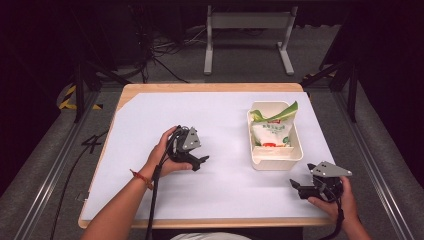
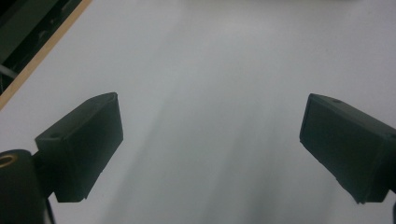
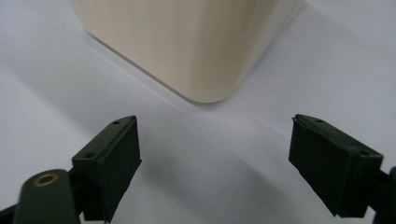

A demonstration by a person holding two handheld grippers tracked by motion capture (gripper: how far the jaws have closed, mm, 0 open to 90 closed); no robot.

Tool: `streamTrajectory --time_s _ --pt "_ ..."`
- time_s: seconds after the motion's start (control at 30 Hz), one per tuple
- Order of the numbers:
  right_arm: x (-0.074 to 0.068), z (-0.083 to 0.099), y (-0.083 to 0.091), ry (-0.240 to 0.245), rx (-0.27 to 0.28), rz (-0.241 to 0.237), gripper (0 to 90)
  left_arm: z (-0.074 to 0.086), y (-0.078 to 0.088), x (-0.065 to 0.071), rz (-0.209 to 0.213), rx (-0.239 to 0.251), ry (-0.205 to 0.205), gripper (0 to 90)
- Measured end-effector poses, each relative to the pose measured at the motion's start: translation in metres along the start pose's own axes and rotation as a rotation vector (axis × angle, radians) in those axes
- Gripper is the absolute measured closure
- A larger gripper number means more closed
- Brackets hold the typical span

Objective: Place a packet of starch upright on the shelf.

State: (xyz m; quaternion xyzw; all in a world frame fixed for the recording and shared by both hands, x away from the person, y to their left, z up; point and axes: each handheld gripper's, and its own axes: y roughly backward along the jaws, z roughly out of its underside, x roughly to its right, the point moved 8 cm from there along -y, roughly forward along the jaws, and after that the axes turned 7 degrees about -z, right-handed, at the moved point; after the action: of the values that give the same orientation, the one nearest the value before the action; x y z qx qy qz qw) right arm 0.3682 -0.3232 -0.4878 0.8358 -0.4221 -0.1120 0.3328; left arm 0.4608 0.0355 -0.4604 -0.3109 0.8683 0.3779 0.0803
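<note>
A cream plastic bin [image 1: 276,157] stands right of centre on the white table cover, and a green and white bag [image 1: 271,131] lies inside it. My left gripper [image 1: 200,161] rests left of centre, well apart from the bin, open with nothing between its jaws; in the left gripper view [image 2: 210,144] there is bare white cover between them. My right gripper [image 1: 296,188] sits near the front right, just below the bin's near corner, open and empty. In the right gripper view [image 3: 215,154] the bin's rounded corner [image 3: 205,65] is close ahead.
The white cover [image 1: 220,190] lies over a wooden table whose edge [image 1: 200,87] shows at the back. Grey floor, black stands and a white frame [image 1: 247,22] lie beyond the table. A cable [image 1: 153,200] trails from the left gripper along the forearm.
</note>
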Motion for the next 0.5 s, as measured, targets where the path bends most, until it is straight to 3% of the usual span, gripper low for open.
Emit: streamTrajectory --time_s 0.1,0.23,0.5 --pt "-0.001 0.000 0.000 0.005 -0.002 -0.002 15.9 0.009 0.005 0.001 -0.002 -0.011 0.030 6.9" --pt "0.000 0.000 0.000 0.007 -0.001 0.000 15.9 0.021 0.010 0.002 -0.020 -0.022 0.022 6.9" --pt "-0.001 -0.001 0.000 0.006 0.001 0.000 15.9 0.042 0.020 -0.001 -0.033 -0.032 0.049 7.1"
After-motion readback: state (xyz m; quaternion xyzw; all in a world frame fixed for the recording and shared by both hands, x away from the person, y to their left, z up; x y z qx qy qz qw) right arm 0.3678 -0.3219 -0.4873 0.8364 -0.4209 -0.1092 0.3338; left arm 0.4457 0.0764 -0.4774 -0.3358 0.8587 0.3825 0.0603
